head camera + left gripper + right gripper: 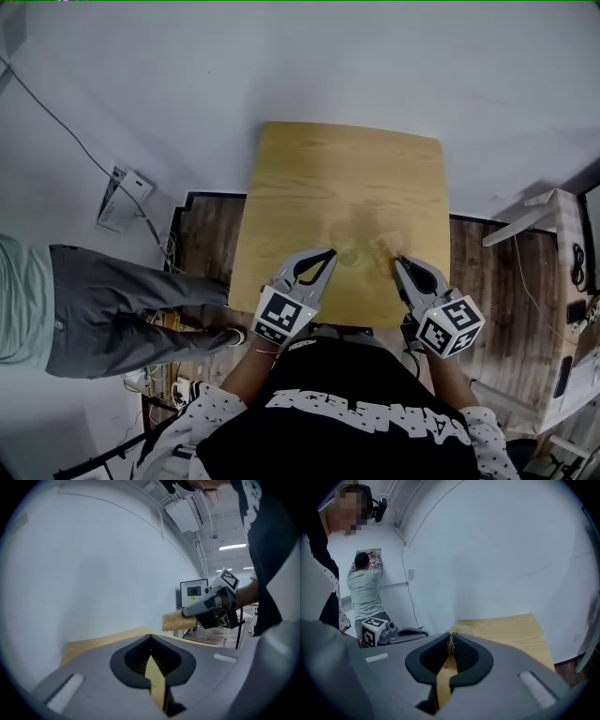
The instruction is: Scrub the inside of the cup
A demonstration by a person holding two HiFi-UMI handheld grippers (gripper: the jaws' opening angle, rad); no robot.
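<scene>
Black shirt [356, 412]: the wearer's own, white print across it, at the bottom of the head view.
Left gripper [328, 255] [150, 637] [424, 632]: grey, jaws fully together with nothing between them, held level just above the near edge of the table.
Right gripper [401, 262] [185, 613] [451, 637]: jaws clamped on a sponge, its fibres pinched at the tips.
Sponge [388, 243] [177, 620] [458, 630]: straw-coloured and coarse, sticking out past the right gripper's tips above the table.
Cup: cannot be made out for sure; a faint round patch [352, 251] on the table between the two gripper tips may be it.
Table [347, 178] [98, 643] [511, 632]: light wood, square, pushed against the wall.
Floor [211, 234]: dark boards on both sides of the table.
Bystander [112, 309] [365, 597]: grey trousers, pale green top, standing at the left facing the wall.
Wall [375, 56]: white, with a thin cable [56, 122] running down it.
</scene>
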